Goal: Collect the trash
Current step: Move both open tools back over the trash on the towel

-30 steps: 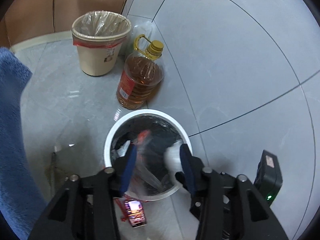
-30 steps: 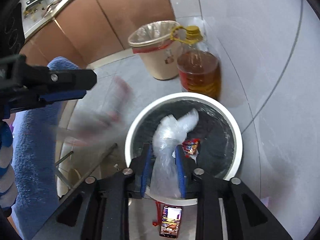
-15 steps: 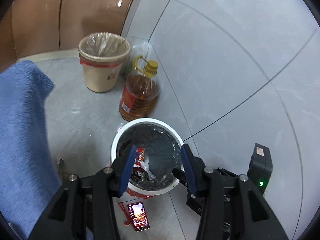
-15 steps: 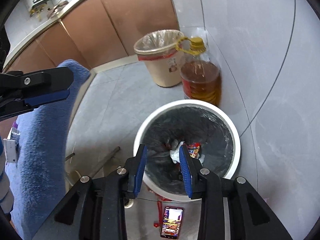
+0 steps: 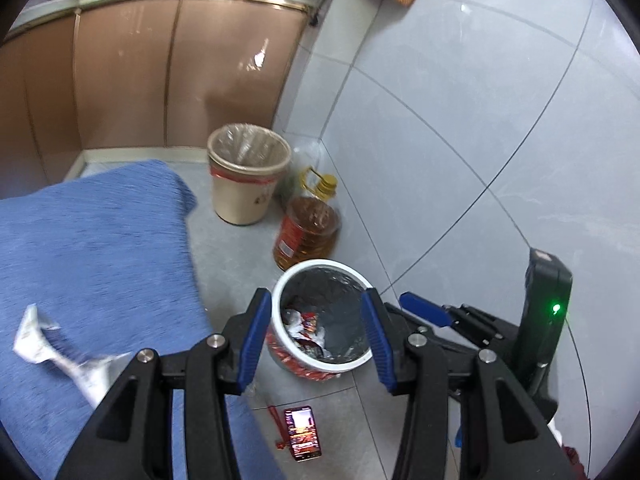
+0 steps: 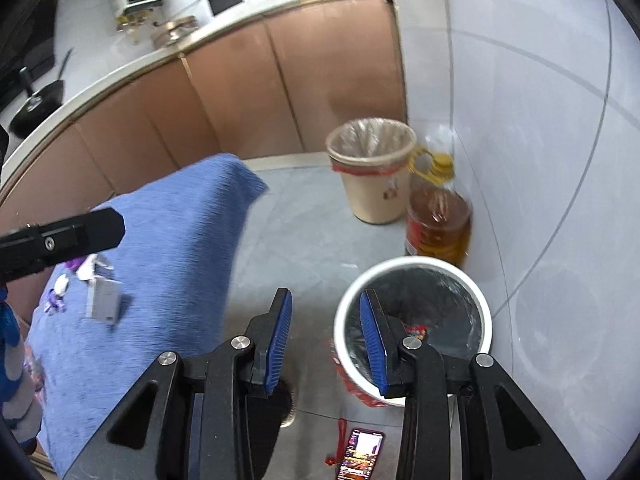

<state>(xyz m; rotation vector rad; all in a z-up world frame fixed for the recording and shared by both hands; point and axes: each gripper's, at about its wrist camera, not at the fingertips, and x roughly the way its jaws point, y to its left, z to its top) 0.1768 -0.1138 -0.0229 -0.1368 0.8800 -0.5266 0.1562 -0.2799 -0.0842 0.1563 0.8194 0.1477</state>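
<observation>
Both claws are empty right now. The left claw (image 5: pixel 316 344) is spread with nothing between the blue pads, and the right claw (image 6: pixel 326 344) is parted a bit narrower, also pinching nothing.

The white bin (image 5: pixel 280 344) sits on the floor just below them, dark liner in it, with wrappers and crumpled plastic (image 5: pixel 304 326) lying at the bottom. So that part of the trash is in, I'd say. It's parked right at the edge of the blue-covered surface (image 5: pixel 100 248), which makes sense: short trip from surface to bin.

More trash is left on the blue cloth: a crumpled white wrapper (image 5: pixel 40 340) on the near left in the left view, plus a small white box (image 6: pixel 104 300) and some purple scraps (image 6: pixel 54 300) in the right view.

Both claws angle down toward the floor from above, the right one beside and slightly ahead of the left. My guess is the next move is reaching left over the cloth for that wrapper.

Phone (image 5: pixel 303 433) on the floor near the bin, probably not trash lol.
</observation>
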